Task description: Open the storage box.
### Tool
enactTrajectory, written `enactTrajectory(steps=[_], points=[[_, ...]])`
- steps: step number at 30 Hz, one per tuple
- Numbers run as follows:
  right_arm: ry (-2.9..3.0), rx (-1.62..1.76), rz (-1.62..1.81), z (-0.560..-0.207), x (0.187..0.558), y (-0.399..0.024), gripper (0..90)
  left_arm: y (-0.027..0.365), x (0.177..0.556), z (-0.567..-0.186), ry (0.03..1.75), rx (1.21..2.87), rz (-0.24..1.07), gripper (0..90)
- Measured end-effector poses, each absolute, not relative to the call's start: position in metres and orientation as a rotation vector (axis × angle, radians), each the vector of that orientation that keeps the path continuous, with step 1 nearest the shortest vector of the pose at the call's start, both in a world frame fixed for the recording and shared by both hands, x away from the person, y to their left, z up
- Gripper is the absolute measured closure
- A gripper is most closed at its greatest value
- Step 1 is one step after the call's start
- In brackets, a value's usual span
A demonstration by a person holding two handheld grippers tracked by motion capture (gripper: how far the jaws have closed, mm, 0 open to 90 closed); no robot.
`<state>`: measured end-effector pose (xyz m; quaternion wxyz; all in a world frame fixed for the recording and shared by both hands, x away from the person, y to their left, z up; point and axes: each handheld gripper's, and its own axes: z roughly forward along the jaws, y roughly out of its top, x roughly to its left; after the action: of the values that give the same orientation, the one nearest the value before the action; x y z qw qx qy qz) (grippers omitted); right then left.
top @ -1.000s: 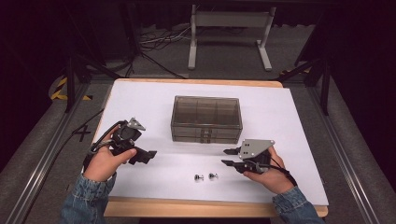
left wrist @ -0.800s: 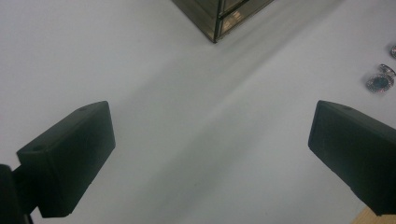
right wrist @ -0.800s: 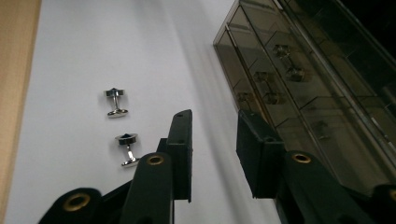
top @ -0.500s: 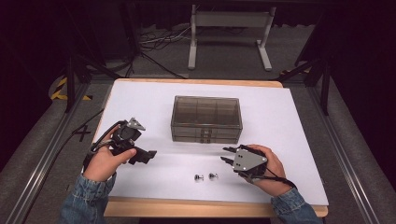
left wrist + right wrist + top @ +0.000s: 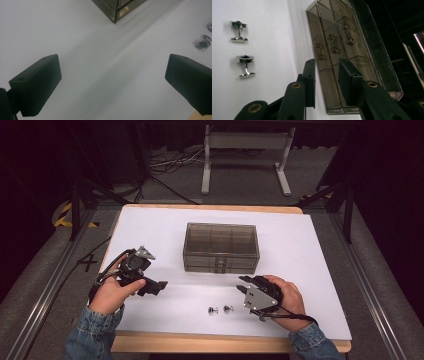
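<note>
Hovering over the white counter (image 5: 310, 270) with nothing between the jaws – right claw (image 5: 243, 285), partly open, turned on its side and aiming at the smoky drawer box (image 5: 221, 247) toward 11 o'clock. Lying just at its 8 o'clock, side by side near the front edge – two cufflinks (image 5: 220, 309). Resting at 9 o'clock, gaping wide and empty – left claw (image 5: 161, 286).

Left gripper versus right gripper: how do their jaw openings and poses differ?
The left gripper has its jaws spread wide; the right gripper has them partly closed, a narrow gap between. In the high view the left sits upright, the right rolled onto its side. Both are black, hand-held and hold nothing.
</note>
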<state>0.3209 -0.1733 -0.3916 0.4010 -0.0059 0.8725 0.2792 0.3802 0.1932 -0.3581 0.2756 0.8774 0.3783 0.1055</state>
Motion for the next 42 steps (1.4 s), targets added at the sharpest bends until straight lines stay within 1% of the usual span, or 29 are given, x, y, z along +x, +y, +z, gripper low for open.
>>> enactTrajectory(steps=[33, 42], points=[[1.924, -0.151, 0.284, -0.412, 0.308, -0.152, 65.1, 0.195, 0.381, -0.360, 1.025, 2.351, 0.275, 1.5], [1.871, -0.171, 0.233, -0.412, 0.309, -0.149, 64.2, 0.197, 0.379, -0.358, 1.008, 2.321, 0.233, 1.5]])
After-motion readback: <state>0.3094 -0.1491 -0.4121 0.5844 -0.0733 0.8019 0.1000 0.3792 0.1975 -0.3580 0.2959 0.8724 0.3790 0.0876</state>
